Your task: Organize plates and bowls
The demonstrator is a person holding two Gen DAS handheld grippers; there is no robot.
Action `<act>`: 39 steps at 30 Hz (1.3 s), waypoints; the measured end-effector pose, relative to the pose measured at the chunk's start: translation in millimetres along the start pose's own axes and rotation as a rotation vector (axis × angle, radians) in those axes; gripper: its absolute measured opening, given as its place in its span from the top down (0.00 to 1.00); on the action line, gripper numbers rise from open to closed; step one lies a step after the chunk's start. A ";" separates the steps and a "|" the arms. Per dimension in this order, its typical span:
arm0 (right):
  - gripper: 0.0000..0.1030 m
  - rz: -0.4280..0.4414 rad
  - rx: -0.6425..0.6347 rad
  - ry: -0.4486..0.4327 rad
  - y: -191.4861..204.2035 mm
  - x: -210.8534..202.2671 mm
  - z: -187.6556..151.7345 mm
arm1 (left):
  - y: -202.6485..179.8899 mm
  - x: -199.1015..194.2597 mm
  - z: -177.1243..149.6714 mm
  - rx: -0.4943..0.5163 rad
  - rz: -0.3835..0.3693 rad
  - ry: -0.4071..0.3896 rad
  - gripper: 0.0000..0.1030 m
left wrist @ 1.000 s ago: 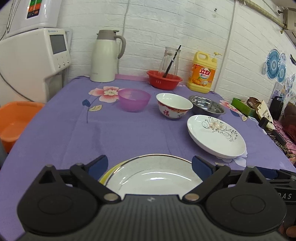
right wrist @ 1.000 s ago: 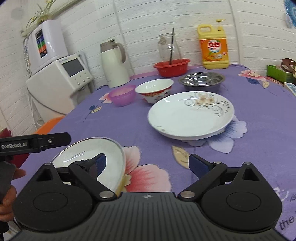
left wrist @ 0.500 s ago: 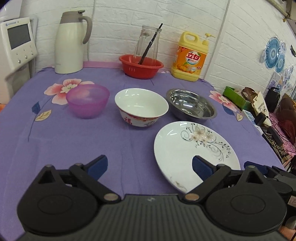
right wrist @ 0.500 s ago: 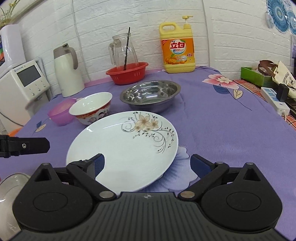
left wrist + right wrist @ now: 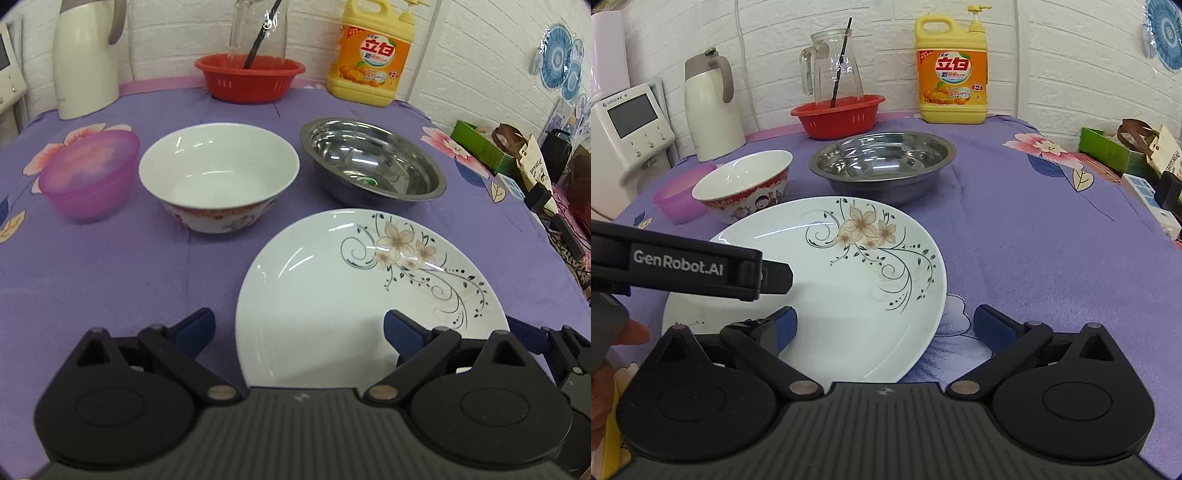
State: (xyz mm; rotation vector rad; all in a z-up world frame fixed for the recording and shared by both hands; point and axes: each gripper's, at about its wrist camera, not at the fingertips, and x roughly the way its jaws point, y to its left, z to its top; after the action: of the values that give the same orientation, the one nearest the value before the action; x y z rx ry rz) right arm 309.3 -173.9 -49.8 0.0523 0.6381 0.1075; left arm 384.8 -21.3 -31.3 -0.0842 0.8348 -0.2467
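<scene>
worktop (image 5: 110, 280) under a purple flowered cloth. far left at the back, a cream thermos jug (image 5: 86, 55) by the wall. in front of it a pink plastic bowl (image 5: 90, 175), then a white china bowl (image 5: 218, 175) with red pattern just beside it, apart, both upright. behind those a red basket (image 5: 251, 77) with a glass pitcher (image 5: 833, 66) standing in it. right of the china bowl a steel bowl (image 5: 373, 162), empty. a yellow detergent bottle (image 5: 373, 55) against the wall behind it. nearest the cameras, a white plate (image 5: 332, 295) with flower print, flat on the cloth, just in front of the steel bowl.

left gripper (image 5: 299, 328): fingers spread wide, holding nothing, straddling the plate's left rim from above. right gripper (image 5: 884, 325): fingers wide apart, empty, over the plate's near right edge; contact cannot be told. clutter at the far right edge.
</scene>
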 end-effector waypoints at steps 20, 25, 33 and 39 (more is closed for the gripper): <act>0.00 0.005 -0.010 0.004 2.4 6.7 3.7 | -12.5 5.8 1.0 0.079 0.056 0.031 0.07; 0.00 0.004 -0.010 0.004 2.9 6.6 3.4 | -14.8 6.6 0.9 0.085 0.067 0.033 0.06; 0.00 0.001 -0.012 0.005 4.3 6.7 4.0 | -14.3 6.8 1.4 0.088 0.065 0.031 0.08; 0.00 0.024 -0.015 0.017 10.7 -1.6 5.7 | -19.0 -2.9 -1.2 0.097 0.014 0.052 0.27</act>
State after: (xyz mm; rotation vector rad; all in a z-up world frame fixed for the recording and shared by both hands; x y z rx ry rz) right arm 310.6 -163.5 -43.4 0.0447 0.6541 0.1365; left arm 378.6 -39.0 -26.8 0.0189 0.8734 -0.2769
